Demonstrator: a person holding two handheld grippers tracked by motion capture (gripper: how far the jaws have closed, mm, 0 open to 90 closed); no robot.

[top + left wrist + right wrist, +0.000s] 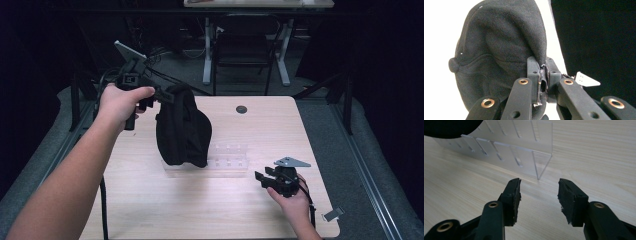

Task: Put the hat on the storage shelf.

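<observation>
Left claw point(162, 95), upper left of the high view, is clamped on the edge of a black cap point(182, 127), which hangs over the counter point(200, 210) at centre left. Right claw point(262, 179), lower right, has jaws apart with nothing between, near the clear acrylic rack point(227, 160) at centre.

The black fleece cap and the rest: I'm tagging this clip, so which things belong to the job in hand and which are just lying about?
In the job:
- black fleece cap, pinched in the left tool
- clear acrylic rack beneath it
- right tool, open, facing the rack

Lying about:
- small metal bracket at the table's corner
- chair behind the table
</observation>
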